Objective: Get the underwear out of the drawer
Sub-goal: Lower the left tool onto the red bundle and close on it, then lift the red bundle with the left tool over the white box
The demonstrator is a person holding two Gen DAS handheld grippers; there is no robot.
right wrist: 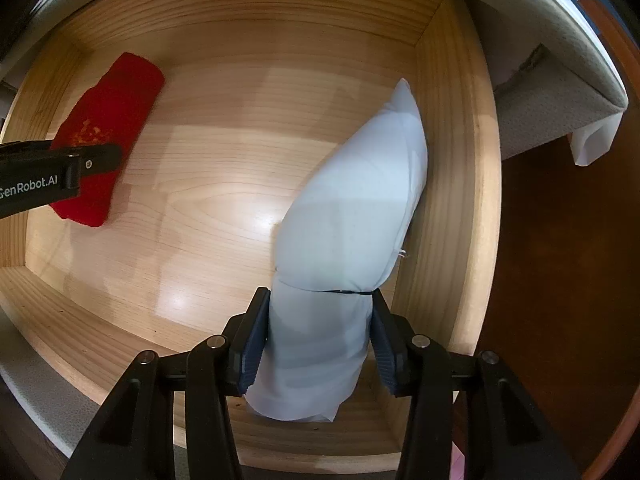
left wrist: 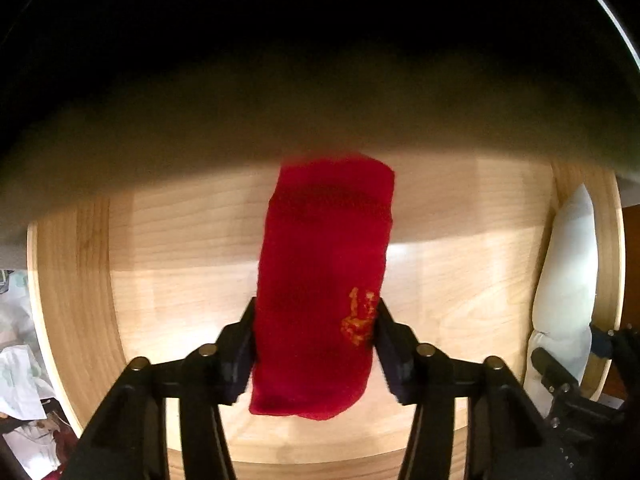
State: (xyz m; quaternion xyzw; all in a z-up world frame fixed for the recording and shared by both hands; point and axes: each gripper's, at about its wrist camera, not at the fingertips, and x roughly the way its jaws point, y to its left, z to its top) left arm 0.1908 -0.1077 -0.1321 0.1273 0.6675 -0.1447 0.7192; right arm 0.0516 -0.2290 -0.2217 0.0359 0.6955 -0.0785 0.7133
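A folded red underwear (left wrist: 324, 280) with a gold emblem lies in the open wooden drawer (left wrist: 180, 280); my left gripper (left wrist: 316, 344) is shut on its near end. It also shows in the right wrist view (right wrist: 116, 108), with the left gripper (right wrist: 60, 172) on it. A rolled pale blue underwear (right wrist: 352, 208) lies along the drawer's right wall (right wrist: 452, 160); my right gripper (right wrist: 316, 344) is shut on its near end. The pale roll also shows in the left wrist view (left wrist: 568, 288), with the right gripper (left wrist: 576, 384) beside it.
The drawer's back part sits in shadow under a dark overhang (left wrist: 320, 100). Crumpled patterned cloth (left wrist: 20, 380) lies left outside the drawer. A grey padded edge (right wrist: 560, 92) and brown floor (right wrist: 560, 280) lie to the drawer's right.
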